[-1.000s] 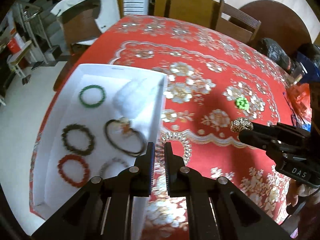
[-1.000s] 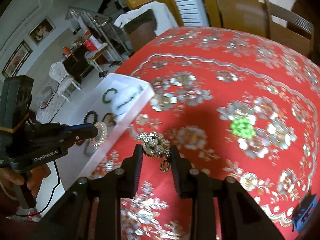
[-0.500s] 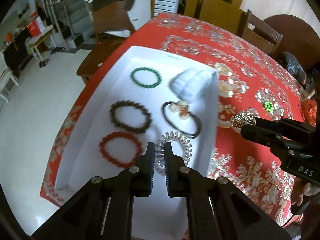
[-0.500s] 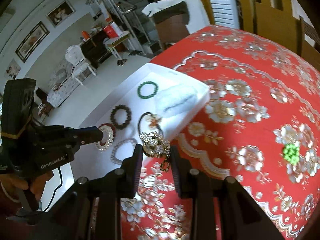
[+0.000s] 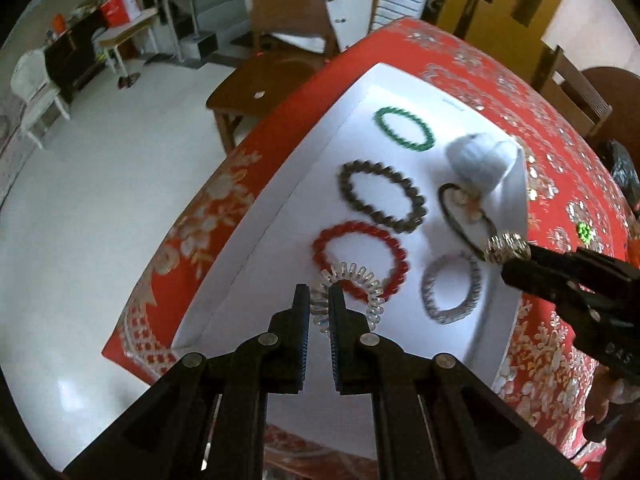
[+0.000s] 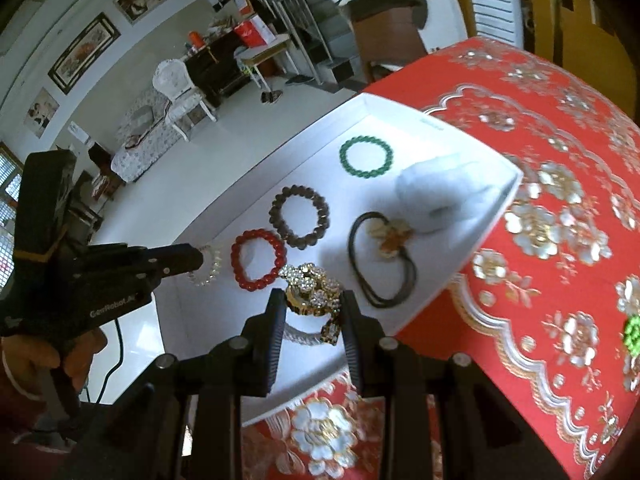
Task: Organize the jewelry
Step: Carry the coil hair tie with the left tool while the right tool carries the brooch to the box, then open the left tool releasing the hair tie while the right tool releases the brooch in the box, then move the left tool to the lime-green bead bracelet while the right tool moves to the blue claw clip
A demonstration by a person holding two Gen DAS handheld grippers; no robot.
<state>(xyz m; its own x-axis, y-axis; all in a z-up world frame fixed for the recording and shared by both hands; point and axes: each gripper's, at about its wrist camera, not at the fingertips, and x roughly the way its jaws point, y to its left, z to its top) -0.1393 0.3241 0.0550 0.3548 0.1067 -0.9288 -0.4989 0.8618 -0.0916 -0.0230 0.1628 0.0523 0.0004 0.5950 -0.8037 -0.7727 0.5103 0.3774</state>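
Note:
A white tray (image 5: 248,256) (image 6: 404,108) lies at the edge of the red table. In it are a green bead bracelet (image 5: 404,128) (image 6: 366,158), a dark bead bracelet (image 5: 380,196) (image 6: 299,216), a red bead bracelet (image 5: 356,252) (image 6: 258,260), a black hair tie with a gold flower (image 5: 466,216) (image 6: 384,256), a grey coil hair tie (image 5: 452,286) and a white pouch (image 5: 480,158) (image 6: 444,192). My left gripper (image 5: 319,300) (image 6: 200,260) is shut on a clear coil hair tie (image 5: 352,294) (image 6: 208,268) above the tray's near part. My right gripper (image 6: 313,304) (image 5: 506,248) is shut on a rhinestone brooch (image 6: 312,294) (image 5: 506,245) over the tray.
The red floral tablecloth (image 6: 560,240) covers the table right of the tray. A small green bead piece (image 6: 632,334) (image 5: 584,232) lies on it. Wooden chairs (image 5: 280,76) stand beyond the table edge. White floor (image 5: 100,200) lies below on the left.
Both grippers have moved left from above the red cloth to above the white tray, each still carrying its piece. The tray's contents have not moved.

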